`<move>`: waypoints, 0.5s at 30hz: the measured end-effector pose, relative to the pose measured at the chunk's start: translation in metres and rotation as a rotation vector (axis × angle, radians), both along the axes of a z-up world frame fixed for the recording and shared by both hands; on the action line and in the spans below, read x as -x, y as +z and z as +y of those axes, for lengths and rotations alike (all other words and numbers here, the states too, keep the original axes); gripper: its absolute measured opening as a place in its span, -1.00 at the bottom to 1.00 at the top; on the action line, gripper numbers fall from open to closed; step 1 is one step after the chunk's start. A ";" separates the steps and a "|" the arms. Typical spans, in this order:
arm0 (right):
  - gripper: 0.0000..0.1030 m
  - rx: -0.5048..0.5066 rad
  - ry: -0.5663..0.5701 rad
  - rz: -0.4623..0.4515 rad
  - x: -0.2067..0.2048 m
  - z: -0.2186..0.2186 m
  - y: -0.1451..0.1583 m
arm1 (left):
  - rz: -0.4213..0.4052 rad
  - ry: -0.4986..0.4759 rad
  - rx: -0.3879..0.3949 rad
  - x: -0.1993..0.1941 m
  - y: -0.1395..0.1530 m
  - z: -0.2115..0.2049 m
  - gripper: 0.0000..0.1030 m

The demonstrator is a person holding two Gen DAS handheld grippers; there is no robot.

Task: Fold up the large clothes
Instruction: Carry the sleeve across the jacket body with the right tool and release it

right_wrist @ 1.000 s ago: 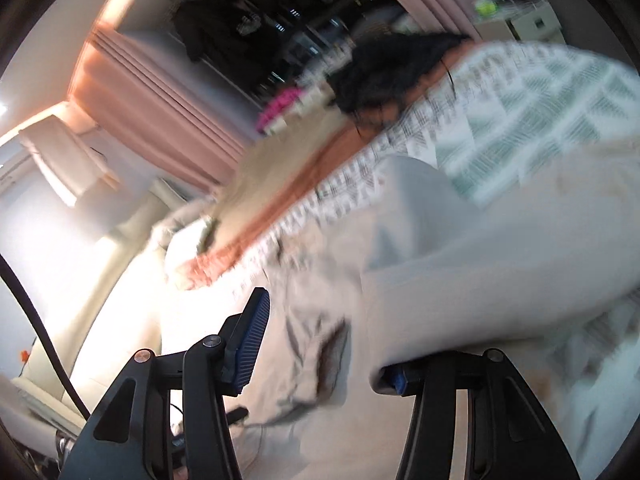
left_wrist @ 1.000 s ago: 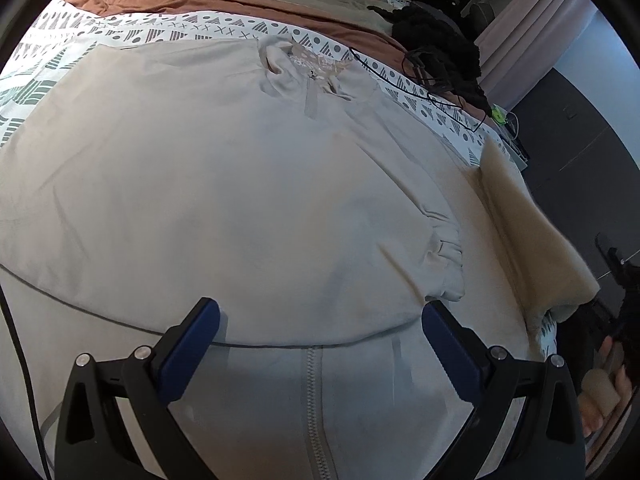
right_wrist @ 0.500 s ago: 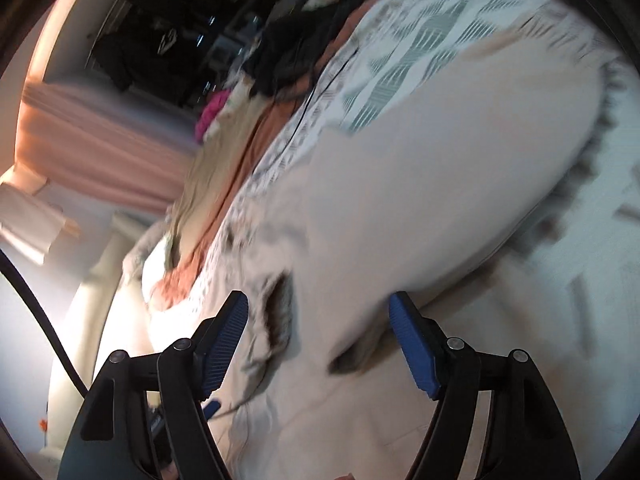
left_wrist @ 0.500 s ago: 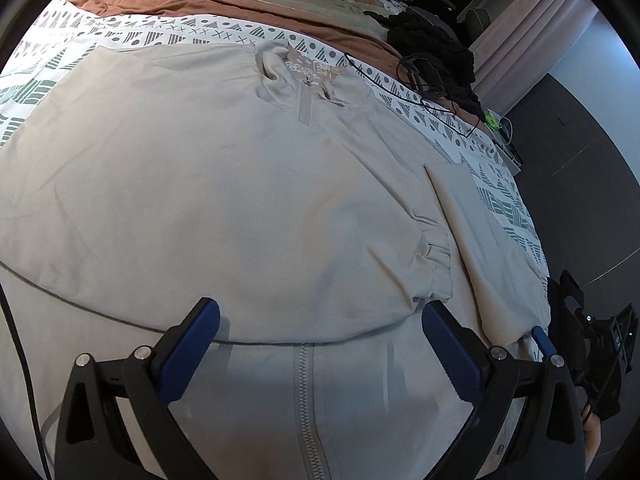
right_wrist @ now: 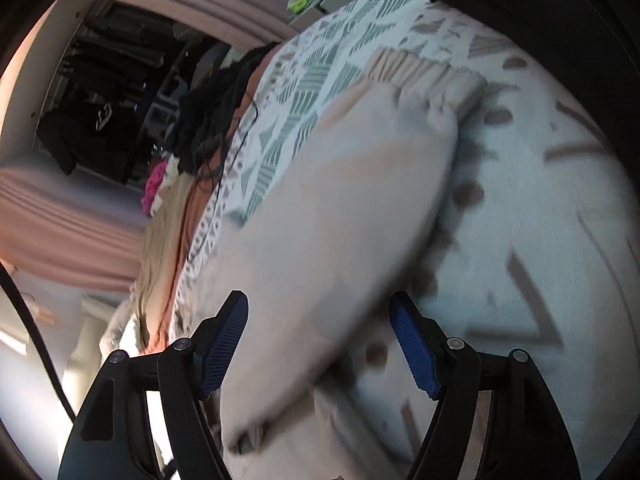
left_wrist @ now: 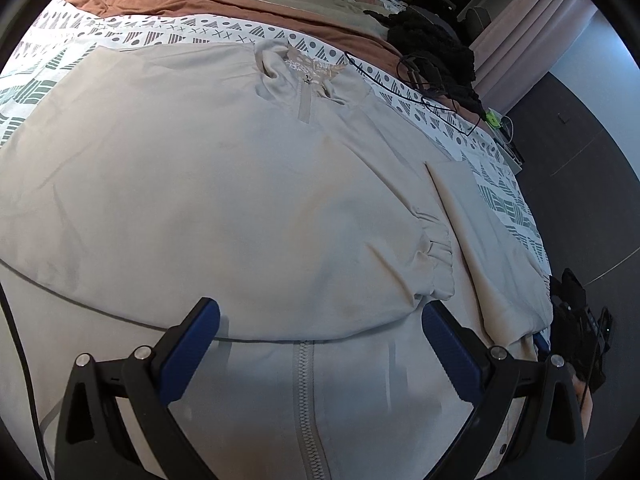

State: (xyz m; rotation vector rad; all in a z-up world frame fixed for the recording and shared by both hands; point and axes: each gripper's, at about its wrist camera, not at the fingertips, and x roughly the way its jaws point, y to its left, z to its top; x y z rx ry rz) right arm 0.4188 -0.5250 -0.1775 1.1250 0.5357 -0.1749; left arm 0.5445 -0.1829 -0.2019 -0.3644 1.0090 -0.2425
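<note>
Pale beige cloth fills nearly everything: the jacket (left_wrist: 248,200) lies spread flat on the patterned bedsheet (left_wrist: 132,36), collar away from me, one sleeve folded across the chest with its gathered cuff (left_wrist: 434,256) near my left gripper (left_wrist: 320,324). That gripper hangs over the zipper (left_wrist: 306,396), blue pads wide apart, nothing between them; the near hem runs out of frame below. My right gripper (right_wrist: 318,338) also stands spread, its jaws having just been opening; the other sleeve (right_wrist: 340,216) lies in the gap between the pads, though I cannot see either pad pressing on it. That view is blurred, so the sleeve's near end is hard to read, and only its ribbed cuff (right_wrist: 424,76) far off is clear. From the left wrist view, the right tool shows only as a dark shape at the bed's edge, mostly cut off. Behind the jacket, a brown blanket (left_wrist: 208,4) and a black heap of clothing (left_wrist: 432,56) with a thin cable (left_wrist: 404,88); the heap's contents are indistinct.
</note>
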 end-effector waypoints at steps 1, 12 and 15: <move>0.39 0.002 -0.008 -0.007 -0.004 -0.005 -0.003 | -0.002 0.001 0.002 0.001 0.000 0.001 1.00; -0.85 0.083 0.016 -0.117 -0.025 0.006 0.001 | -0.020 0.026 0.025 0.006 0.008 0.017 1.00; -0.92 0.115 0.030 -0.145 -0.034 0.018 0.009 | -0.023 0.031 0.032 0.008 0.011 0.022 1.00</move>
